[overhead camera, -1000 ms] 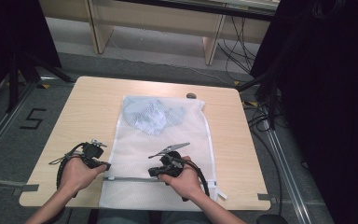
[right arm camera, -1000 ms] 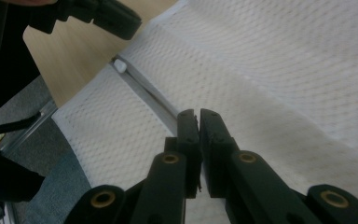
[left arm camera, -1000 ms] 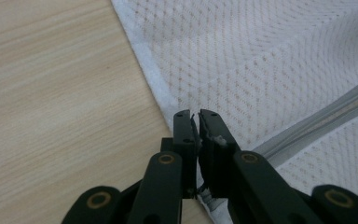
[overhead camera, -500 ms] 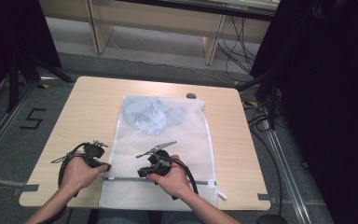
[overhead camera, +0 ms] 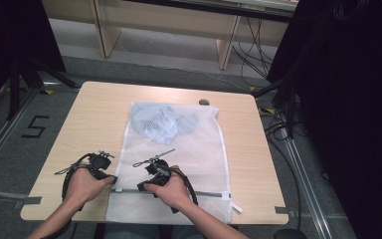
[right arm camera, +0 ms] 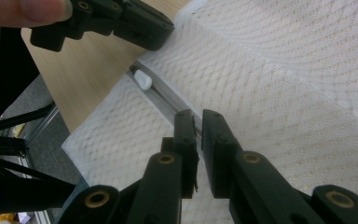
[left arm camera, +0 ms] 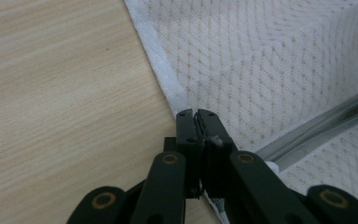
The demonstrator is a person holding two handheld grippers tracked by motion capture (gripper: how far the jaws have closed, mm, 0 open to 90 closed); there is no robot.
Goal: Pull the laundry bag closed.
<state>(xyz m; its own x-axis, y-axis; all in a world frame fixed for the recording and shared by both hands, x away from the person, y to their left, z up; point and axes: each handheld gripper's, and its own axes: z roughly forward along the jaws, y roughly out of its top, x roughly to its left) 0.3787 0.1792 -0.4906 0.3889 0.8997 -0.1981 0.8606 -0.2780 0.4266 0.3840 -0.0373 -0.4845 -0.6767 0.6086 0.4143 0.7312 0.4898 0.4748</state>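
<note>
From above, a white mesh laundry bag [overhead camera: 174,159] lies flat on a wooden table [overhead camera: 94,114], pale blue clothing [overhead camera: 161,122] inside its far end. The left gripper [overhead camera: 110,178] sits at the bag's near left corner; the right gripper [overhead camera: 146,186] rests on the zipper [overhead camera: 204,194] just beside it.

In the left gripper view, the jaws are pressed together on the bag's edge [left arm camera: 165,79], pinning the corner.

In the right gripper view, the jaws stand slightly apart over the zipper track [right arm camera: 168,100], holding nothing. The white zipper pull [right arm camera: 143,80] lies just beyond the tips.

The step appears to be zipping the bag. Next, the right gripper likely needs to reach forward and close on that pull.
</note>
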